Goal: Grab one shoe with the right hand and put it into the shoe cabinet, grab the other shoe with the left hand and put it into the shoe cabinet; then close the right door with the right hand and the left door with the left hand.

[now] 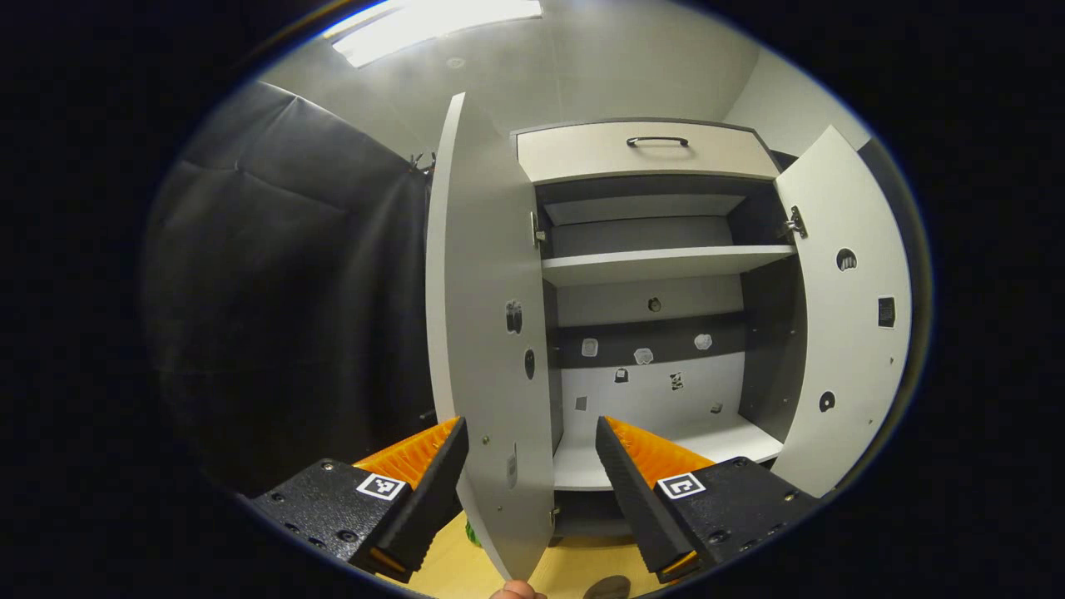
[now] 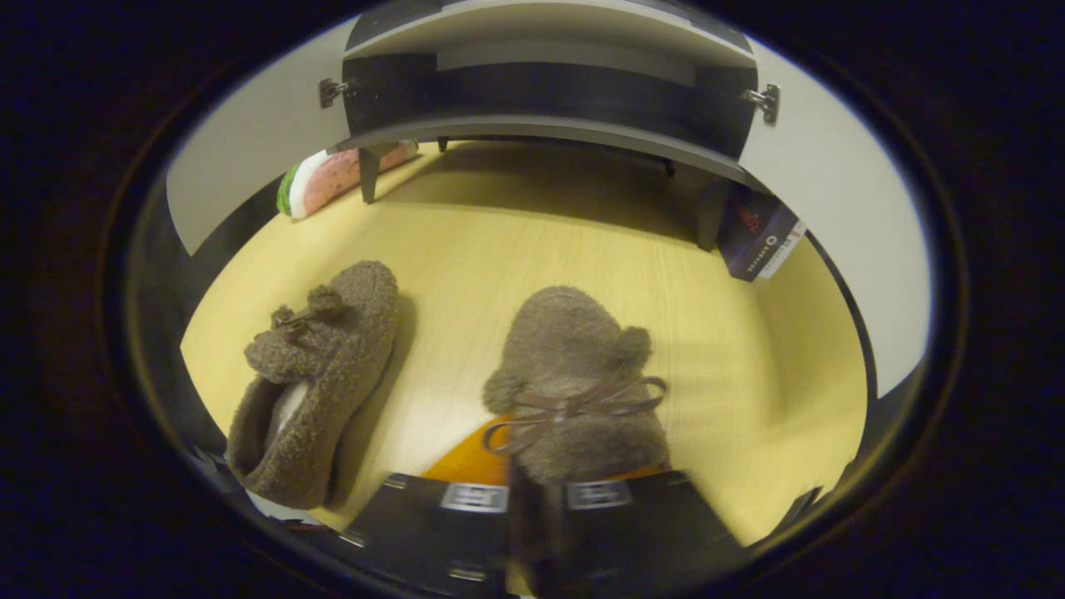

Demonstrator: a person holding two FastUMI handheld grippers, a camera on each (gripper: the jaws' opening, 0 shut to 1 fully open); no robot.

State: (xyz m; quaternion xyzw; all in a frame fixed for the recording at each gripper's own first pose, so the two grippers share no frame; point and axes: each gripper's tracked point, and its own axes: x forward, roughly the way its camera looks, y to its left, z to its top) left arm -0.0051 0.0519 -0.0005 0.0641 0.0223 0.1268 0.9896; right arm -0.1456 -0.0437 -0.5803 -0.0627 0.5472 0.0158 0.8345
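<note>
Right gripper (image 2: pixel 541 491) fingers pinch brown fuzzy shoe (image 2: pixel 574 374) on tabletop (image 2: pixel 749 349); other shoe (image 2: pixel 320 374) lies beside it. Left gripper (image 1: pixel 528 466) fingers spread, facing open shoe cabinet (image 1: pixel 657 266).

Left view faces the cabinet (image 1: pixel 657 274) (shared); right looks floorward, close.

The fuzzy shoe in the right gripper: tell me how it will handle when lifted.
The shoe looks soft and fleecy, so it will probably squash and sag rather than stay stiff. It seems light for its size, being mostly pile. The fuzzy surface should resist slipping between the right gripper's fingers, though the loose lace bow may dangle and snag.
</note>
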